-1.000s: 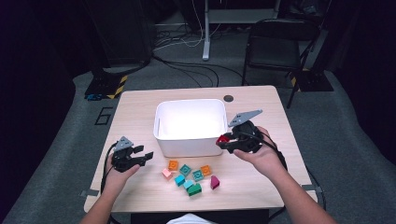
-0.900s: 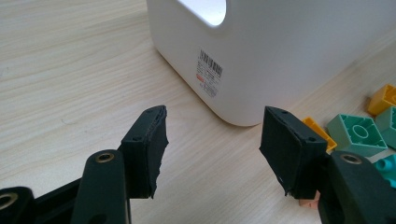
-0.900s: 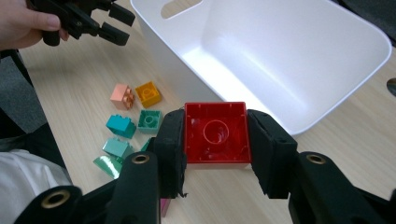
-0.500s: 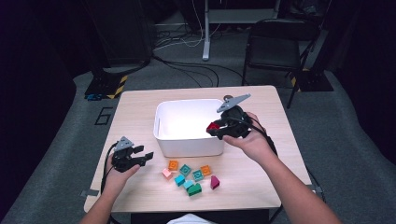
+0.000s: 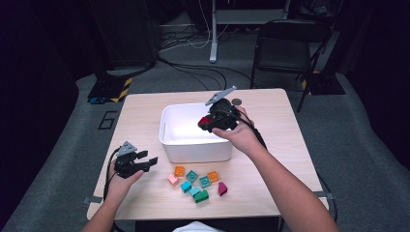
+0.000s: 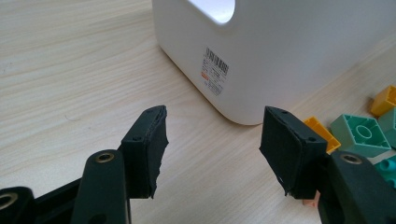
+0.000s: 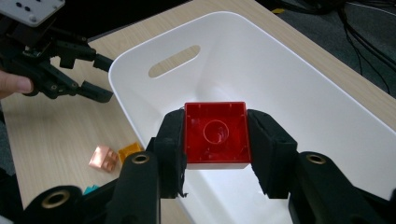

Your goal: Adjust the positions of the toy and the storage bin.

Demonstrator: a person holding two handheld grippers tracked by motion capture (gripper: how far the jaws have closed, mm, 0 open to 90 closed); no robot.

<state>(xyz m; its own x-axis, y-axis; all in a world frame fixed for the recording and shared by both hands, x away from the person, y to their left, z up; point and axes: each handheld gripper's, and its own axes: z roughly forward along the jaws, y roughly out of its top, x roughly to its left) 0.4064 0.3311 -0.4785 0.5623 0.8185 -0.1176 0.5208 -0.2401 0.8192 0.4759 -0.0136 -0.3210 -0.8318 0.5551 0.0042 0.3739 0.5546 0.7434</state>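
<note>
A: While the left claw point(image 5: 145, 163) is sitting idle at the table's point(image 5: 145, 108) eight o'clock, jaws parted about halfway and gripping nothing, is it getting in the way of anything?

B: No. In the left gripper view it is looking at bare wood, with the white bin's point(image 6: 289, 56) corner at its twelve o'clock and the loose blocks point(image 5: 196, 181) lying off toward three o'clock. It is doing well to be waiting there, clear of the pile.

A: And moving across to the bin point(image 5: 167, 128) in the middle?

B: That is where the work is happening. The right claw point(image 5: 205, 122) is hanging above the bin's inside, toward its two o'clock corner, and it is clamping the red block point(image 7: 215, 133) squarely between both pads, hollow underside facing the camera.

A: So the release is coming up. What is making it a good one?

B: I am thinking it should be lowering first, so the block is dropping a short way and not bouncing out. The block is sitting well inside the rim now, so no sideways correction is looking necessary. Then it should be opening the jaws evenly, letting the block fall flat.

A: Any risk?

B: The near wall, if the hand is dipping too close to it.
</note>
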